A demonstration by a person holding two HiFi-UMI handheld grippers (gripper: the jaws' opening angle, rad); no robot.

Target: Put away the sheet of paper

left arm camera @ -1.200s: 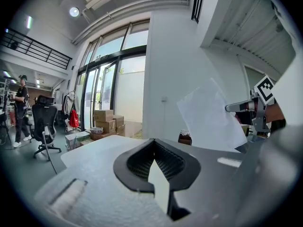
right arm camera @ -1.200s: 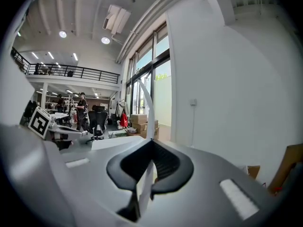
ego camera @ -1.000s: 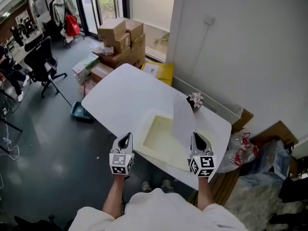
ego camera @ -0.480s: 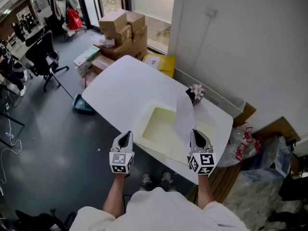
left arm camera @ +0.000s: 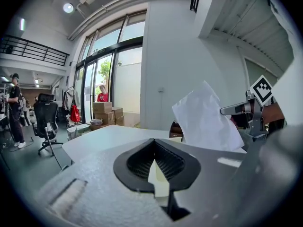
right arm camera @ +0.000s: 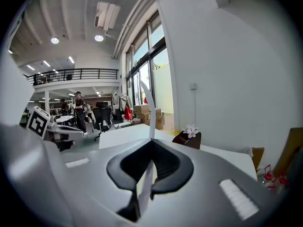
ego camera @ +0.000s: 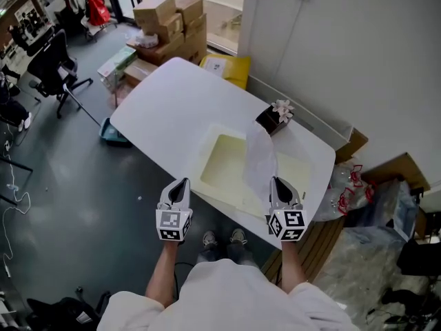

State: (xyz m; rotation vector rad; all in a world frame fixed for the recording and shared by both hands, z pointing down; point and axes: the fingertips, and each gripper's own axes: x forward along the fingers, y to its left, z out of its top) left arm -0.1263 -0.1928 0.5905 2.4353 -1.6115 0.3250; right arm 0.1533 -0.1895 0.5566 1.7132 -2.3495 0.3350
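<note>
One sheet of paper (ego camera: 260,158) stands upright (seen edge-on from its holder), pinched by the right gripper (ego camera: 279,183); left gripper (ego camera: 180,183) closed, empty; one cream tray (ego camera: 224,171) beneath.

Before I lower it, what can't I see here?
- Head view: the sheet of paper in the right gripper hides part of the tray.
- Right gripper view: the sheet is edge-on; its faces don't show.
- Left gripper view: the left gripper body covers most of the tray.
</note>
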